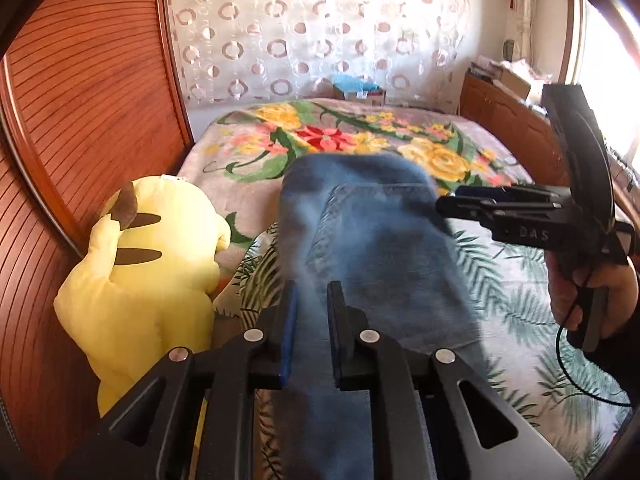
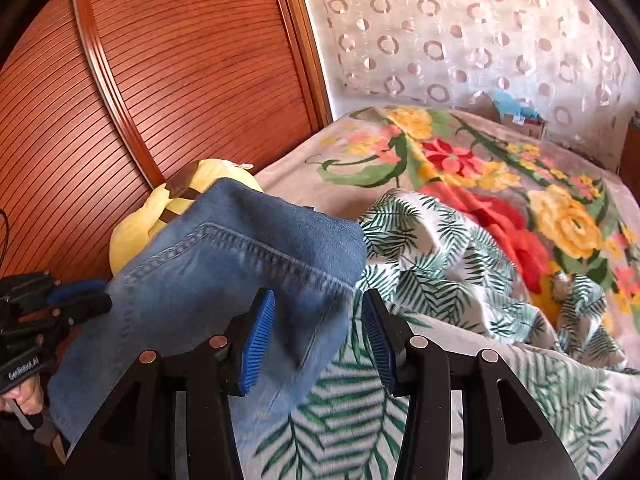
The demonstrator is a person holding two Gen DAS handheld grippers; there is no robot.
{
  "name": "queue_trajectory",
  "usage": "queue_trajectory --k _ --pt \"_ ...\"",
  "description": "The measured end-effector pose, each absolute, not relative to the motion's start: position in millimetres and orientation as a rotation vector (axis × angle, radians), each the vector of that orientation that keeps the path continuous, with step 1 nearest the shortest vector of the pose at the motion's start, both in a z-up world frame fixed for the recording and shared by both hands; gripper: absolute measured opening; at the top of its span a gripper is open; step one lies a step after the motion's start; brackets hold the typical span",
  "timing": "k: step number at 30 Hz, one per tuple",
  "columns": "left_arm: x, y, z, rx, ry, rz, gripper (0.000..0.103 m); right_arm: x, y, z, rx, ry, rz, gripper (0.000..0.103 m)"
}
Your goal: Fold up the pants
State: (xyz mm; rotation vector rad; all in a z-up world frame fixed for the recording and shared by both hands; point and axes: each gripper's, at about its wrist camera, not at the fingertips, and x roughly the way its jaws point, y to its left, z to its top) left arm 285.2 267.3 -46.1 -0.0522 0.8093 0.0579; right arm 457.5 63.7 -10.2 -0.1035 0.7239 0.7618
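Jeans (image 1: 372, 240) lifted over bed (image 1: 520, 280) — left gripper (image 1: 312, 300) seemingly pinching denim, right gripper (image 2: 318, 320) spread wide

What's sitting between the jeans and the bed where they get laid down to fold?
Nothing visible sits directly under the jeans. The yellow plush lies beside them, and the rumpled leaf-print sheet bunches on the bed.

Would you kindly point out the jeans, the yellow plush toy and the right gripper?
jeans (image 1: 372, 240), left wrist view, on the back pocket panel.
yellow plush toy (image 1: 160, 280), left wrist view, on its back.
right gripper (image 2: 318, 336), right wrist view, midway between its blue fingertips.
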Motion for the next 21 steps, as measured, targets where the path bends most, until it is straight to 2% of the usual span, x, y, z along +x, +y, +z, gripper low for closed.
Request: queue_trajectory --k 2,6,8,10,12,14,15,21 --pt "276.5 258.4 -37.7 -0.042 0.784 0.056 0.026 442.0 53.4 -3.1 -0.100 0.708 0.759 0.047" --pt "259.8 237.1 -18.1 -0.043 0.730 0.039 0.037 407.9 23.7 8.5 -0.100 0.668 0.750 0.047" --pt "251.0 223.6 -7.8 -0.024 0.703 0.034 0.048 389.5 7.6 15.4 -0.100 0.649 0.734 0.047" --pt "241.4 210.3 3.4 -0.005 0.673 0.025 0.049 374.1 -7.7 19.9 -0.097 0.631 0.725 0.047" --pt "232.3 197.3 14.6 0.009 0.646 0.016 0.057 355.5 -25.8 27.3 -0.088 0.603 0.698 0.047" --pt "224.1 186.8 24.9 0.018 0.615 0.009 0.077 339.6 -42.9 34.4 -0.080 0.579 0.681 0.047" --pt "219.4 181.5 30.4 0.021 0.598 0.003 0.080 332.6 -49.9 36.7 -0.078 0.571 0.673 0.048" --pt "194.2 151.6 60.1 0.060 0.517 -0.004 0.087 288.0 -91.6 51.5 -0.060 0.524 0.615 0.048"
